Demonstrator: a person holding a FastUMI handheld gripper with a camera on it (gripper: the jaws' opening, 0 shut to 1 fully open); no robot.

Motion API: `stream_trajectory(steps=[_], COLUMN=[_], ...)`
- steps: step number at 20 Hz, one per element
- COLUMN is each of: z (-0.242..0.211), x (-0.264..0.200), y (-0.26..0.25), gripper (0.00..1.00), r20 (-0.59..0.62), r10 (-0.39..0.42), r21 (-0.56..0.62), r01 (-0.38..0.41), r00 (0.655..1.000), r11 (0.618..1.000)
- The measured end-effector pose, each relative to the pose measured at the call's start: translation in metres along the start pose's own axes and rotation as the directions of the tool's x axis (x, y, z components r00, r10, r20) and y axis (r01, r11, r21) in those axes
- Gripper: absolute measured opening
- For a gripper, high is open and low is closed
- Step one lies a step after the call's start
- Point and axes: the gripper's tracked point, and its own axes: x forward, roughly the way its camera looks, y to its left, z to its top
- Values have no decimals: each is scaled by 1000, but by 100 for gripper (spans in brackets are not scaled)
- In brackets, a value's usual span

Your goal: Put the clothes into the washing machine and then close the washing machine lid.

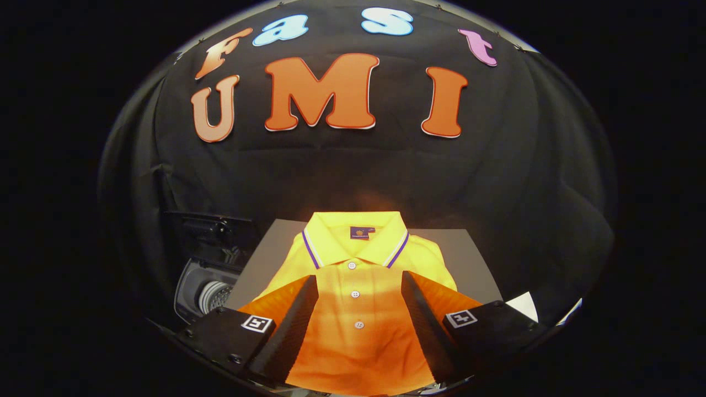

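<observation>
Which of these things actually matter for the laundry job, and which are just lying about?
Part of the job:
- yellow polo shirt, folded, lying between the open tongs
- washing machine, beside the board, its lid up

Just there:
- grey board under the shirt
- white sheet past the board's corner

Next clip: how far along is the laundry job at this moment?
Done: nothing yet. The shirt lies folded and buttoned on the grey board, outside the washer, which sits to the left, seemingly with its lid up. In hand: the claw is open, its fingers straddling the shirt's button line without pressing it. Left: grip the shirt, put it in the washer, shut the lid.
</observation>
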Motion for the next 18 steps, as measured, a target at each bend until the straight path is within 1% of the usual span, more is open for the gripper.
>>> stream_trajectory(steps=[2, 3, 4, 5, 6, 8, 9, 11, 14, 15, 16, 18], z=[-13, -25, -41, -26, -35, -33, -34, -35, -35, -35, -38, -39], x=[20, 28, 33, 46, 41, 37, 31, 36, 35, 33, 33, 31], y=[-6, -3, 0, -2, -3, -5, -6, -7, -5, -5, -5, -3], gripper=[98, 98, 99, 98, 98, 98, 98, 95, 69, 67, 54, 37], r20=[-41, -74, -109, -24, -59, -62, -82, -97, -112, -117, -134, -161], r10=[-22, -11, 10, 20, 28, 41, 50, 50, 86, 95, 95, 91], r21=[9, 13, -17, -23, -18, 16, 17, -9, -73, -82, -78, -82], r01=[22, 12, -12, -21, -29, -40, -49, -51, -94, -105, -106, -105], r00=[999, 997, 994, 1000, 998, 997, 995, 994, 990, 988, 986, 983], r11=[1000, 1000, 1000, 1000, 999, 999, 999, 999, 993, 991, 991, 991])
